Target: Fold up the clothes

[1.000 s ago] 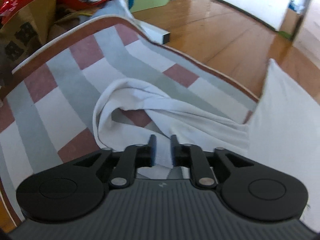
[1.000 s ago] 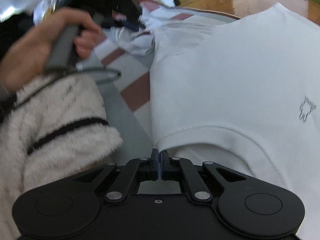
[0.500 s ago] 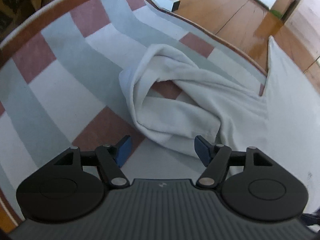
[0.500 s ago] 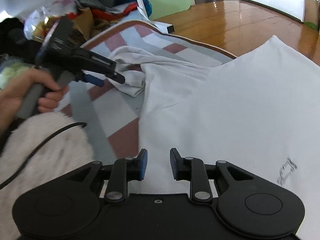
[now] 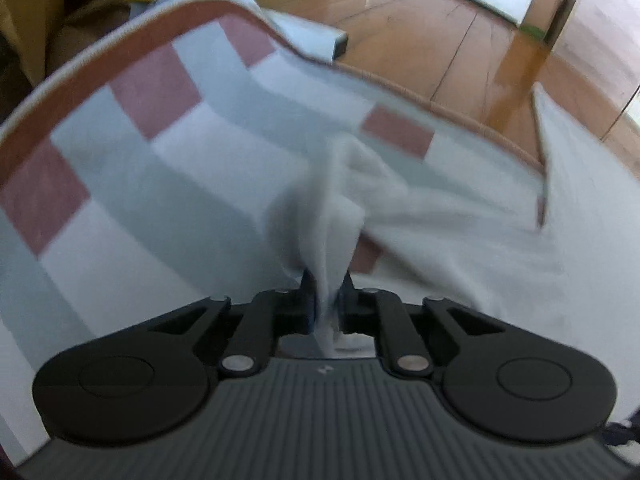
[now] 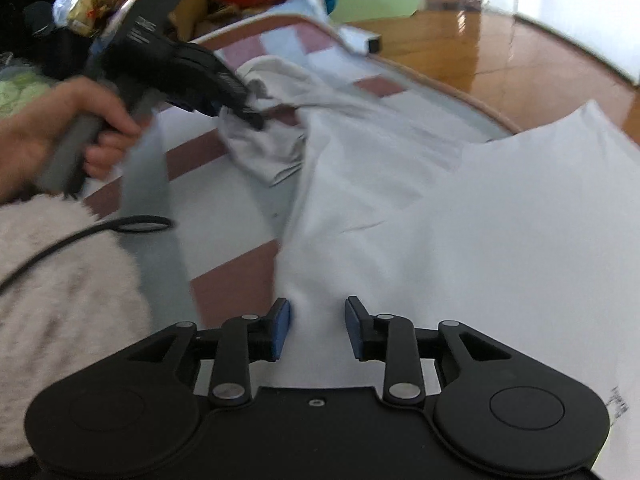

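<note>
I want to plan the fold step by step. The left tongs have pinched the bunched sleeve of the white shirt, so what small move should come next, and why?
Probably draw the left tongs outward to pull the sleeve straight. They are shut on it, and it lies twisted and bunched on the checked rug, while the white shirt body already lies fairly flat. The right tongs are open over the shirt's edge, holding nothing.

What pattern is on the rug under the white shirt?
The rug has a check of white, grey and dusty-red blocks with a brown border, clearest in the left wrist view.

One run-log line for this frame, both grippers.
left gripper: shut on sleeve | right gripper: open over white T-shirt | checked mat: underneath
</note>
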The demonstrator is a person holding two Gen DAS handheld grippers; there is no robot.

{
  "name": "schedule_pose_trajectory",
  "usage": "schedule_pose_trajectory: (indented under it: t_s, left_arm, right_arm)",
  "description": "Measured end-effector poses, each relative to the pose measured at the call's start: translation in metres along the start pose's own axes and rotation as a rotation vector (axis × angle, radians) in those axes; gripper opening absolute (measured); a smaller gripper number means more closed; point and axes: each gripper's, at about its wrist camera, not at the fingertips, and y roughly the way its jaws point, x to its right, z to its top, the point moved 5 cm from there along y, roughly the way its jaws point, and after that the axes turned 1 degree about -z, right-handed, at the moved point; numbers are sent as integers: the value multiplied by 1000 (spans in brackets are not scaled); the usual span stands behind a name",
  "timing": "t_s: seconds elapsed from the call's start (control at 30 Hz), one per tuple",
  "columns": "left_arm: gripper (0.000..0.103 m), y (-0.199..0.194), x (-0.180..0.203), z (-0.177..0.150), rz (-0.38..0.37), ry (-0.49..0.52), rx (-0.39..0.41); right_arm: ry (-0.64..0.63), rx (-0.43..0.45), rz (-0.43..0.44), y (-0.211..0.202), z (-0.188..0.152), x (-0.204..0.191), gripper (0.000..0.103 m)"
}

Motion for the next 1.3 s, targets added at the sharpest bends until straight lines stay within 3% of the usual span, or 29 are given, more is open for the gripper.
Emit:
schedule_pose_trajectory:
  t_s: [0.07,0.17,0.2,0.27,0.33,0.37,0.43,0.5,0.6,0.7,0.83,0.9,0.97,1.03,1.07,1.1,1.17,1.3]
  left_arm:
    - [10,-14,-29,30,-20,-131,52]
    - [11,-21,-75,72,-150,-368,65]
    - [11,-22,-84,84,-129,-385,66]
    - [14,-34,-86,107,143,-215,129]
    - [34,-44,-72,121,423,45,198]
    - [48,-48,-63,124,491,150,213]
    - [56,-49,-43,117,429,271,193]
    - [70,-46,-25,98,321,345,155]
    - [74,-33,-8,59,254,442,79]
    - [77,-12,-9,24,268,477,-16]
    - [81,8,-33,7,346,398,-53]
    - [82,14,-41,0,331,352,-77]
    - [78,17,-49,-6,265,295,-85]
    - [56,12,-59,-4,194,199,-37]
    - [19,10,-64,-2,169,159,-29]
    - [6,9,-66,-1,162,141,-39]
    - [6,1,-63,8,190,179,-24]
    - [5,-37,-35,54,245,369,78]
  right_arm:
    - [2,7,-10,1,0,4,35]
    - [5,18,-24,2,-1,9,35]
    - [6,21,-29,2,-1,11,35]
    - [8,29,-39,3,-1,14,36]
    - [1,24,-29,5,-3,14,36]
    - [1,19,-14,6,-5,13,36]
    - [20,23,1,6,-6,12,36]
    - [40,27,16,6,-7,11,36]
    - [68,26,47,4,-10,9,36]
    - [93,21,84,3,-12,8,40]
    - [123,16,126,2,-16,10,41]
    - [135,13,145,1,-17,11,41]
    - [122,13,143,0,-19,10,41]
    - [116,18,138,-1,-20,9,41]
    - [120,21,135,0,-20,8,41]
    - [123,24,135,0,-20,8,41]
    - [127,30,132,-1,-21,8,41]
    - [112,30,127,-1,-22,7,41]
